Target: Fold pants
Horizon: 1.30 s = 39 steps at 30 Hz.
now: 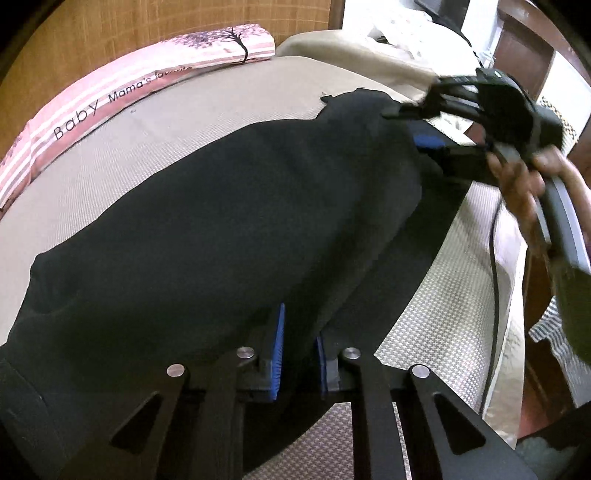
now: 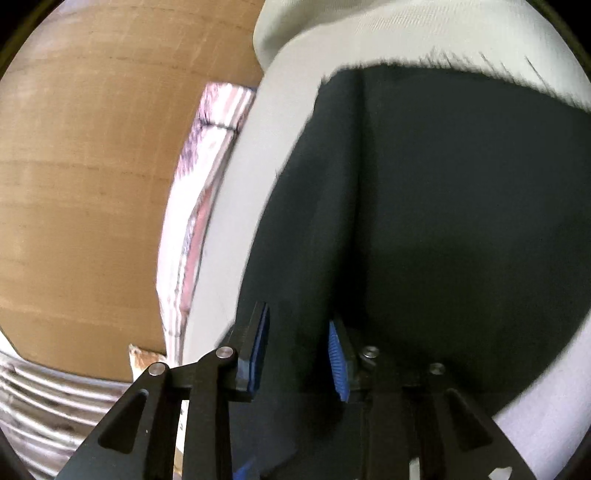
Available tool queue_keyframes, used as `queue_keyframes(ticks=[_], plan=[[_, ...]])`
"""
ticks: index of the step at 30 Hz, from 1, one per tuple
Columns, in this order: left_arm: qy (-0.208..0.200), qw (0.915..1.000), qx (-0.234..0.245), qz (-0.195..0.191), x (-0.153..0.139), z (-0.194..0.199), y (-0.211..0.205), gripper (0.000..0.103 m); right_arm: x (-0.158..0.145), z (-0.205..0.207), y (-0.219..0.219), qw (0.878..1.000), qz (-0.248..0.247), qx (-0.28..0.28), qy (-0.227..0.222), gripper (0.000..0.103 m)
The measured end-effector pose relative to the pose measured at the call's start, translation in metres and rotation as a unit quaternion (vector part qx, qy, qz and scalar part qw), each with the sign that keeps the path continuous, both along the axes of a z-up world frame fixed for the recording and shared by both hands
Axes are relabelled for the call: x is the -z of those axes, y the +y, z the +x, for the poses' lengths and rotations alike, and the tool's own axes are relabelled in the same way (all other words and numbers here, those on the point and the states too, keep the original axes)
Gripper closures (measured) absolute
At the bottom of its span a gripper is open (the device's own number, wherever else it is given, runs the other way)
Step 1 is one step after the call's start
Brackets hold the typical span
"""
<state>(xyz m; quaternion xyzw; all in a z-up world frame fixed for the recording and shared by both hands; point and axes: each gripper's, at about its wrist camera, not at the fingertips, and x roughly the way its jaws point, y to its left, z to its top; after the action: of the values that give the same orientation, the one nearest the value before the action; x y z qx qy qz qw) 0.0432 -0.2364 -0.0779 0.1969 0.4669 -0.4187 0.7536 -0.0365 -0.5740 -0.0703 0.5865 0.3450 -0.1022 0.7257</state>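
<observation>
Left fingers (image 1: 300,350) pinch pants (image 1: 221,206); only left view shows right fingers (image 1: 424,138) parted, hand (image 1: 524,181)

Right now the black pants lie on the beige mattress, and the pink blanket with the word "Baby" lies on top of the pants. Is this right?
Not quite. The pink blanket is not on the pants; it lies apart from them, along the mattress's far edge. The left wrist view shows bare mattress between them. The rest is right.

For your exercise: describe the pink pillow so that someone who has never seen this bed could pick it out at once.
Start at the grey bed cover where the black pants lie. Along its far edge, against the brown wall, rests the pink pillow. Only it is striped, with a printed tree and the word "Baby".
</observation>
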Motion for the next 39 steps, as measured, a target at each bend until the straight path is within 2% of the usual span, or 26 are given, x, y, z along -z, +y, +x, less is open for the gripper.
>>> queue_keyframes(ticks=[4,6,7,12,13,15,16,19,22,26,31,34,36,39], plan=[[0.007,0.9999,-0.002,-0.007,0.0,0.004,0.004,0.088,-0.004,0.02,-0.023,1.0,-0.024,0.003,0.011,0.074],[0.01,0.9999,-0.005,-0.013,0.001,0.004,0.005,0.088,-0.01,0.031,-0.028,0.999,-0.037,-0.005,0.017,0.083],[0.012,0.9998,-0.007,-0.017,0.001,0.004,0.007,0.088,-0.015,0.038,-0.028,0.999,-0.048,-0.016,0.016,0.087],[0.031,0.9988,-0.016,-0.034,0.002,0.008,0.012,0.088,-0.042,0.089,-0.008,0.992,-0.099,-0.082,0.013,0.087],[0.034,0.9986,-0.018,-0.037,0.002,0.009,0.013,0.088,-0.045,0.105,-0.002,0.99,-0.101,-0.1,0.015,0.083],[0.042,0.998,-0.023,-0.042,0.003,0.011,0.014,0.088,-0.048,0.134,0.012,0.987,-0.093,-0.131,0.013,0.067],[0.043,0.9979,-0.024,-0.042,0.003,0.011,0.014,0.088,-0.049,0.143,0.018,0.986,-0.088,-0.143,0.007,0.055],[0.043,0.9978,-0.027,-0.042,0.003,0.011,0.013,0.088,-0.061,0.165,0.029,0.982,-0.093,-0.166,-0.019,0.052],[0.051,0.9971,-0.029,-0.048,0.004,0.013,0.014,0.088,-0.067,0.164,0.023,0.981,-0.094,-0.169,-0.028,0.052],[0.058,0.9964,-0.029,-0.055,0.005,0.016,0.016,0.088,-0.055,0.144,0.0,0.984,-0.1,-0.148,-0.002,0.052],[0.062,0.9959,-0.03,-0.059,0.006,0.018,0.019,0.088,-0.018,0.116,-0.034,0.992,-0.062,-0.104,0.036,0.054],[0.063,0.9957,-0.031,-0.06,0.006,0.018,0.019,0.088,-0.001,0.119,-0.043,0.993,-0.051,-0.099,0.048,0.057],[0.064,0.9957,-0.031,-0.06,0.005,0.019,0.019,0.088,0.008,0.127,-0.044,0.993,-0.044,-0.1,0.049,0.063],[0.064,0.9957,-0.031,-0.059,0.005,0.019,0.019,0.088,0.015,0.143,-0.046,0.993,-0.042,-0.101,0.034,0.07]])
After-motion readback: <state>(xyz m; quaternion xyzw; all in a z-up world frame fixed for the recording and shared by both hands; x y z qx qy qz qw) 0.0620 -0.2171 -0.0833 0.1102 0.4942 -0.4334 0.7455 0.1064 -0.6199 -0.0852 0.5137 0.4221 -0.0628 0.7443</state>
